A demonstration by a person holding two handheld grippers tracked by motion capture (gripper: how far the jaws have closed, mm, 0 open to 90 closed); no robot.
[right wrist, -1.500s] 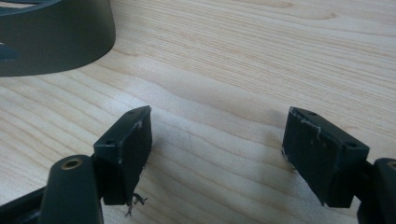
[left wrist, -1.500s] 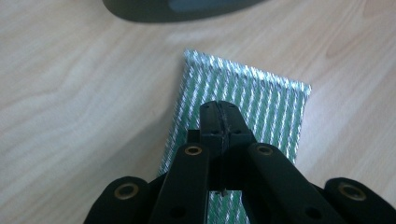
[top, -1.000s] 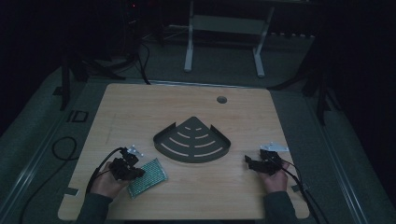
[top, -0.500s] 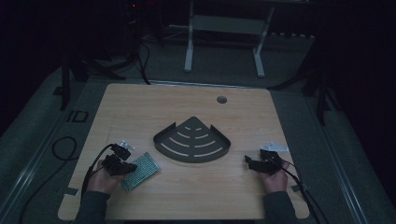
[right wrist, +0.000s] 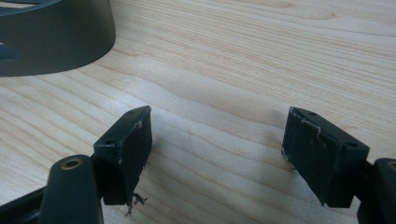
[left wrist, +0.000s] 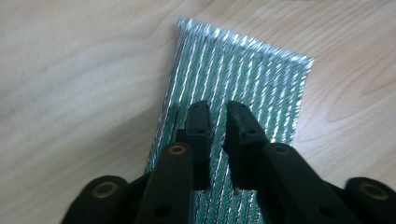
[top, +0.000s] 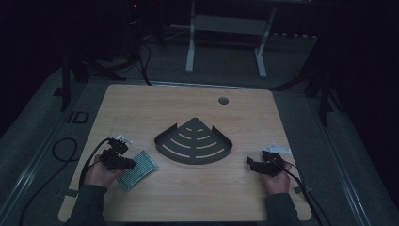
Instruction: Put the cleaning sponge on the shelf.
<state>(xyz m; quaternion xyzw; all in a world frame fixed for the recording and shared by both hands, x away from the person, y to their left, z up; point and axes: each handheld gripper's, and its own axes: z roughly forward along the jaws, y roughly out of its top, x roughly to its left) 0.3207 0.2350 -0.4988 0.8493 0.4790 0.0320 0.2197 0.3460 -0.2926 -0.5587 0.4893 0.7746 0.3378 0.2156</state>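
- Left gripper (left wrist: 215, 108): jaws just opening, narrow gap, nothing gripped, over green ribbed sheet (left wrist: 243, 79)
- Sheet flat on table (top: 188, 103), left of dark corner tray (top: 194, 141)
- Right gripper (right wrist: 217, 133): jaws wide, empty

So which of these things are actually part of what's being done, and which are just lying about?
In use:
- left gripper, jaws just opening over the sheet
- green ribbed sheet

Lying about:
- dark fan-shaped tray
- right gripper, open, nothing between its jaws
- wooden table
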